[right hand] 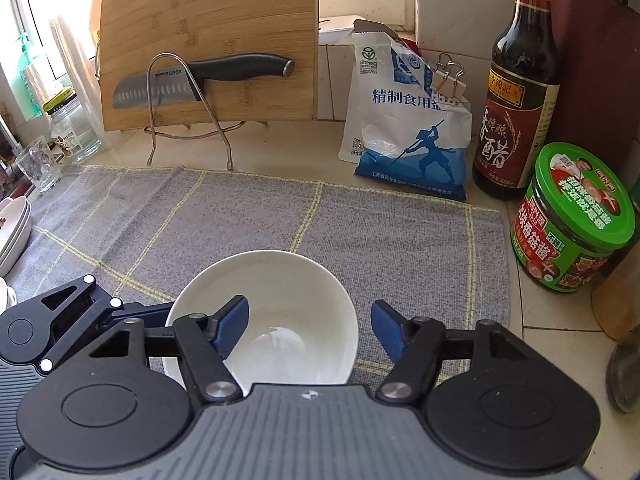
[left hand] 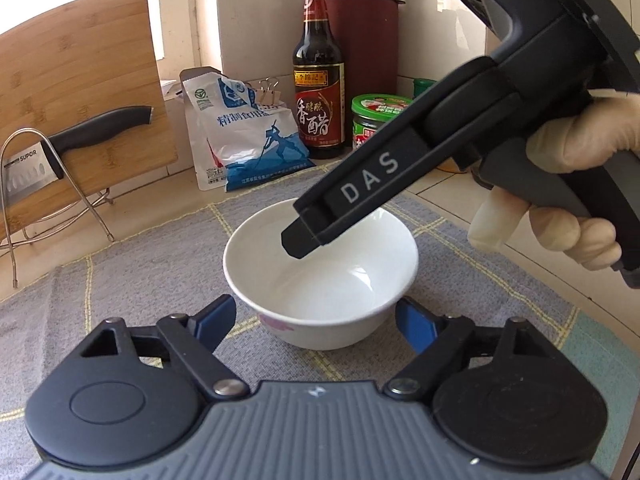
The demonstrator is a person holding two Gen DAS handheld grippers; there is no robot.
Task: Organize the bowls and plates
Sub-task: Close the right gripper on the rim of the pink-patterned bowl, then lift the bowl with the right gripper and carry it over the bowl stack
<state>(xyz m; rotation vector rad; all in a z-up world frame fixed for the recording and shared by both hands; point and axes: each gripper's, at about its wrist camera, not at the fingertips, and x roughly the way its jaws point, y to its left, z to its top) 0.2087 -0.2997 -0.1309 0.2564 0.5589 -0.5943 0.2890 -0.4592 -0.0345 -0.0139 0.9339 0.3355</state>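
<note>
A white bowl (left hand: 320,276) with a pink mark on its side stands upright on a grey checked mat (left hand: 120,280). My left gripper (left hand: 316,320) is open, its blue pads on either side of the bowl's near wall, apart from it. My right gripper (right hand: 310,328) is open above the same bowl (right hand: 280,304); its left pad reaches inside the bowl and its right pad is outside the rim. In the left wrist view the right gripper's fingers (left hand: 304,236) hang over the bowl's far rim. Stacked white dishes (right hand: 14,232) sit at the mat's left edge.
Behind the mat stand a bamboo cutting board (right hand: 208,40) with a knife (right hand: 200,76) on a wire rack, a salt bag (right hand: 408,128), a vinegar bottle (right hand: 516,96), a green-lidded jar (right hand: 576,220) and a dark red knife block (left hand: 364,60). Glass jars (right hand: 72,128) stand far left.
</note>
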